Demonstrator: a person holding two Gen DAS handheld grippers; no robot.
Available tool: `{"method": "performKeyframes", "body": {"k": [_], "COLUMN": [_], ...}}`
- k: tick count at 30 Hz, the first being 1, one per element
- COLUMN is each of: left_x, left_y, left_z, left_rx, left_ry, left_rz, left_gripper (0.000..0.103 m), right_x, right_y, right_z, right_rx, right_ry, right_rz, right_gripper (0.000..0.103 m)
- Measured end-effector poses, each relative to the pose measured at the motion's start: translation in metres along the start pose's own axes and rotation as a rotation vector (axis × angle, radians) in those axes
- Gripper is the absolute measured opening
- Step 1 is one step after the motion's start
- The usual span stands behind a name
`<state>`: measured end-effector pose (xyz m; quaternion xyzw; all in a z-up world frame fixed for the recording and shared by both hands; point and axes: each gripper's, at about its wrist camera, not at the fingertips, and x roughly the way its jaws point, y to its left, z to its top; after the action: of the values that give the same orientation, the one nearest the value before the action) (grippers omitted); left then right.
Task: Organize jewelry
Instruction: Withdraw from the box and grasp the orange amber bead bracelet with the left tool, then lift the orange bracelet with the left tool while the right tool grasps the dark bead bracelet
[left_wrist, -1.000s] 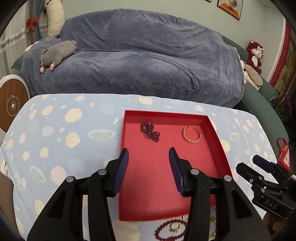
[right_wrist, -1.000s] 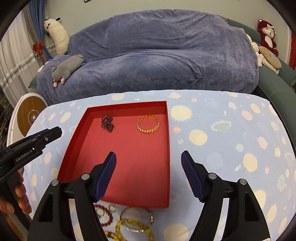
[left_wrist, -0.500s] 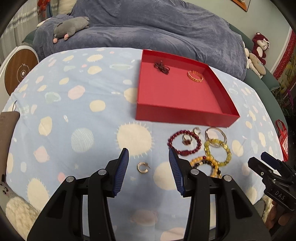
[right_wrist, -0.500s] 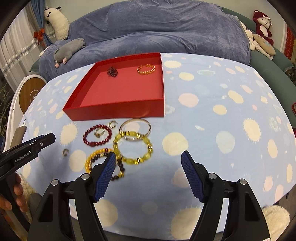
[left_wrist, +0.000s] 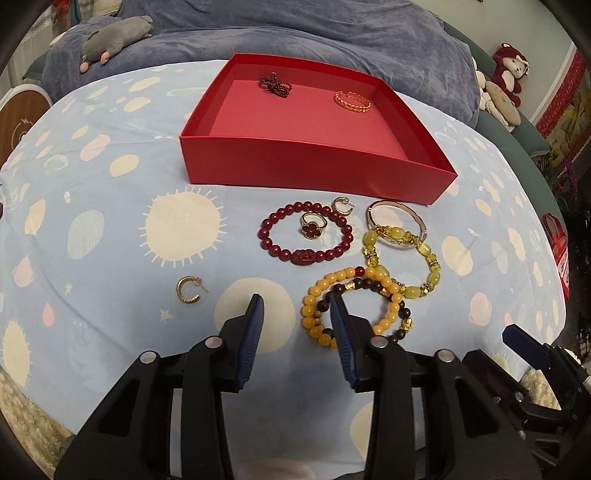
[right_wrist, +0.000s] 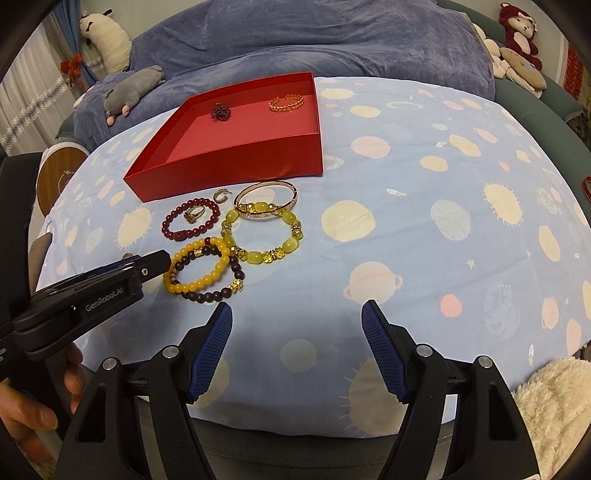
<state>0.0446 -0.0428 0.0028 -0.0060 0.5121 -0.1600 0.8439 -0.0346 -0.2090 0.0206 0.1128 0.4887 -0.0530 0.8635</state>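
Observation:
A red box (left_wrist: 314, 158) sits on the dotted blue cloth, holding a dark red beaded piece (left_wrist: 275, 85) and a gold chain bracelet (left_wrist: 352, 101). In front of it lie a dark red bead bracelet (left_wrist: 306, 236) around a ring (left_wrist: 314, 225), a hoop earring (left_wrist: 341, 205), a gold bangle (left_wrist: 397, 221), and yellow-green (left_wrist: 402, 266), orange (left_wrist: 314, 306) and dark brown (left_wrist: 369, 286) bead bracelets. A second hoop earring (left_wrist: 188, 290) lies alone at the left. My left gripper (left_wrist: 295, 301) hovers at the orange bracelet's left edge, its jaws closing and gripping nothing. My right gripper (right_wrist: 297, 308) stands open over bare cloth.
A couch under a blue-grey cover (right_wrist: 332, 40) with plush toys runs behind the table. A round wooden object (right_wrist: 59, 177) stands at the left. A fluffy cream fabric (right_wrist: 546, 406) lies at the table's near right edge. A hand (right_wrist: 33, 413) holds the left gripper.
Both grippers have drawn back and down from over the red box to the loose jewelry at the near edge. The left jaws have narrowed and shifted right from the lone earring.

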Motion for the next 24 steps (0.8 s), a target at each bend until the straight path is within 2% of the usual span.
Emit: {"method": "performKeyframes", "body": {"k": [6, 10, 11, 12, 19, 24], "left_x": [0.015, 0.018, 0.018, 0.018, 0.004, -0.015], "left_y": [-0.01, -0.018, -0.018, -0.018, -0.004, 0.007], "left_z": [0.004, 0.002, 0.002, 0.001, -0.012, -0.016], "left_rx": [0.032, 0.069, 0.071, 0.074, 0.029, 0.002], "left_ry": [0.021, 0.012, 0.014, 0.017, 0.021, -0.008], "left_rz": [-0.013, 0.012, 0.006, 0.003, -0.012, -0.034], "left_gripper": [0.022, 0.016, 0.01, 0.008, 0.007, 0.007], "right_x": [0.005, 0.007, 0.007, 0.008, 0.009, 0.012], "right_y": [0.002, 0.003, 0.004, 0.004, 0.011, 0.022], "right_z": [0.0, -0.001, -0.001, -0.002, -0.003, -0.003], "right_rx": [0.001, 0.001, 0.0, -0.001, -0.014, -0.033], "right_ry": [0.01, 0.017, 0.019, 0.021, 0.025, 0.031], "right_rz": [0.011, 0.016, 0.016, 0.016, 0.025, 0.038], "right_gripper": [0.07, 0.07, 0.07, 0.07, 0.07, 0.07]}}
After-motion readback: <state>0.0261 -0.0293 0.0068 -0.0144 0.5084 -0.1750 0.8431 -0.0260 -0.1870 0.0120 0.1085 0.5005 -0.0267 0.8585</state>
